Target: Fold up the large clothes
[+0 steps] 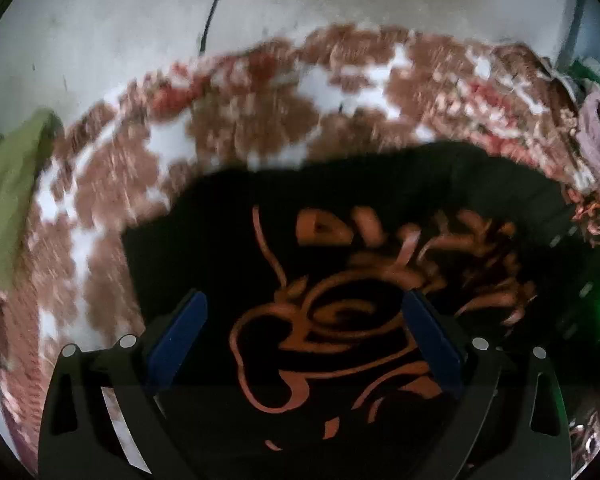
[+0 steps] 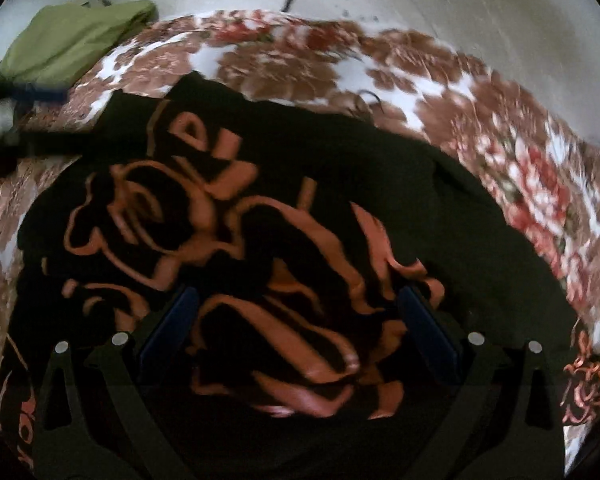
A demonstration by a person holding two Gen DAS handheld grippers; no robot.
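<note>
A black garment (image 1: 340,200) with an orange line print lies on a brown, red and white floral blanket (image 1: 240,112). My left gripper (image 1: 304,298) hovers over the print, its blue pads (image 1: 180,336) spread wide with nothing pinched between them. In the right wrist view the same garment (image 2: 420,200) looks rumpled, its print creased. My right gripper (image 2: 298,292) also stands open above it, with only the lying cloth showing between the pads. Both views are smeared by motion.
A green cloth (image 1: 8,168) (image 2: 72,40) lies at the blanket's left edge. A dark cable (image 1: 216,0) runs across the pale floor beyond. Bunched clothes (image 1: 592,120) sit at the far right. A dark blurred shape with a blue strip (image 2: 40,94) crosses the right view's left edge.
</note>
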